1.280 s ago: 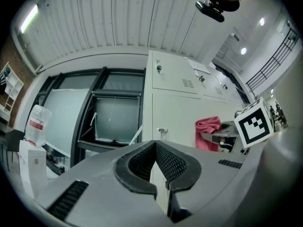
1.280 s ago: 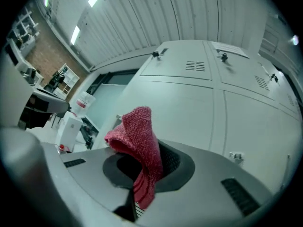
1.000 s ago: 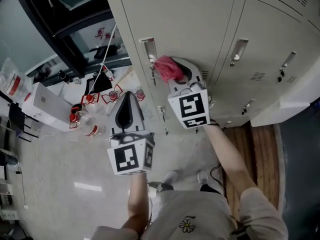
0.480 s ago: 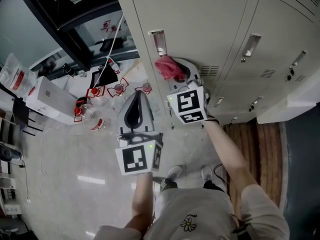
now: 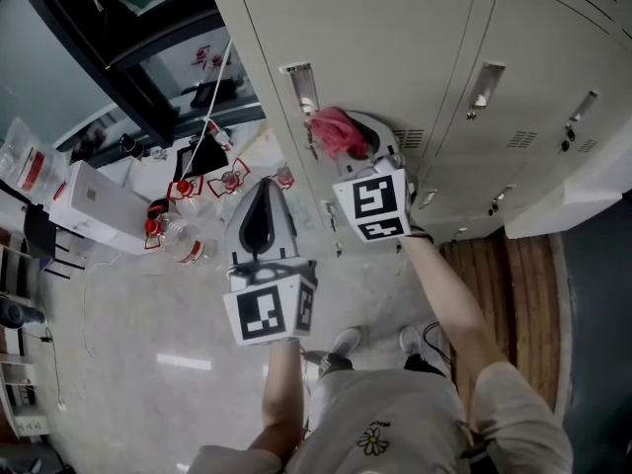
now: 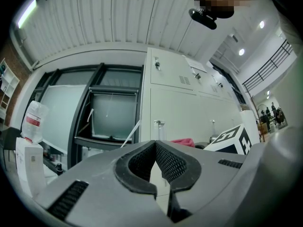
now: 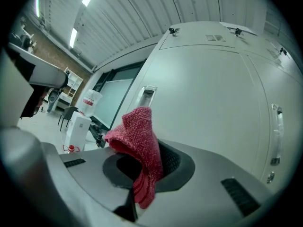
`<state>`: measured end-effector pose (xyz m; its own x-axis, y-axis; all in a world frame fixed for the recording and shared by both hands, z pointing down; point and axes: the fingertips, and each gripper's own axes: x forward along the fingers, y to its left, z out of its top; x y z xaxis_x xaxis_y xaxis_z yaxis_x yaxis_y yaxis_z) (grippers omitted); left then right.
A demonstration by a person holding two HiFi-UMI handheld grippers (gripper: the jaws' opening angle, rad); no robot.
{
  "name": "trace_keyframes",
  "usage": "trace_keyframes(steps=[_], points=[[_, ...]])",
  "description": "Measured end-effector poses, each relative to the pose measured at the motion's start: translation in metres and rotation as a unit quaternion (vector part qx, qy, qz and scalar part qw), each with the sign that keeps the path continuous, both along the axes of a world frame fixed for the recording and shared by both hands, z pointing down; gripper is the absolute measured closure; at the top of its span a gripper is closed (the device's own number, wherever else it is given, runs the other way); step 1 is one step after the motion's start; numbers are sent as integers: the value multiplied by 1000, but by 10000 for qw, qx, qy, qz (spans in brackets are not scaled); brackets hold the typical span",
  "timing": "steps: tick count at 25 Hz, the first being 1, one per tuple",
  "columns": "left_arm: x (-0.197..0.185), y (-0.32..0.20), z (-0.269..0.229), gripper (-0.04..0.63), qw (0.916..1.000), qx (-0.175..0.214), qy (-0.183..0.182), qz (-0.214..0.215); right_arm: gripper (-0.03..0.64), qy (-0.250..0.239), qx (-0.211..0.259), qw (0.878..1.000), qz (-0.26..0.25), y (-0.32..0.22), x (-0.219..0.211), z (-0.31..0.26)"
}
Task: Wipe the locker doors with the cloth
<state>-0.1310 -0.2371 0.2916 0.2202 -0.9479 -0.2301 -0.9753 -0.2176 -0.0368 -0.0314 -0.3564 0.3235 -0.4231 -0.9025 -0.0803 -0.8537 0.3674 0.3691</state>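
A red knitted cloth (image 5: 338, 132) (image 7: 139, 148) sticks out of my right gripper (image 5: 348, 144), which is shut on it. The cloth's tip sits close to the grey locker door (image 5: 375, 47) (image 7: 213, 103), just right of that door's metal handle (image 5: 300, 87) (image 7: 147, 94); contact cannot be made out. My left gripper (image 5: 259, 215) (image 6: 155, 167) hangs lower and to the left, away from the lockers, its jaws shut with nothing between them. Both marker cubes face the head camera.
More locker doors (image 5: 538, 77) run to the right, each with a handle (image 5: 482, 85) and vent slots. At the left stand dark-framed windows (image 5: 128, 57), white boxes (image 5: 94, 205) and red-capped bottles (image 5: 173, 235) on the pale floor. A wooden strip (image 5: 509, 284) lies at the lockers' foot.
The right gripper with the cloth has moved slightly up along the door beside the handle. The head view swayed; the left gripper stayed about where it was.
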Motion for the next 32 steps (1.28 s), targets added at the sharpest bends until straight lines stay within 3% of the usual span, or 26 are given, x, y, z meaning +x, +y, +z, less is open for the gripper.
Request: trace_keyframes(steps=[14, 18, 28, 32], points=[[45, -9, 7, 578, 9994, -122, 3, 317, 588, -86, 82, 9909, 1340, 3, 156, -1], [59, -8, 9, 578, 9991, -166, -63, 397, 588, -53, 48, 9881, 1536, 5, 182, 3], [56, -2, 10, 578, 9994, -180, -100, 260, 588, -95, 78, 9873, 1581, 6, 192, 3], [44, 2, 12, 578, 9997, -188, -64, 120, 588, -16, 237, 9927, 1179, 29, 155, -3]])
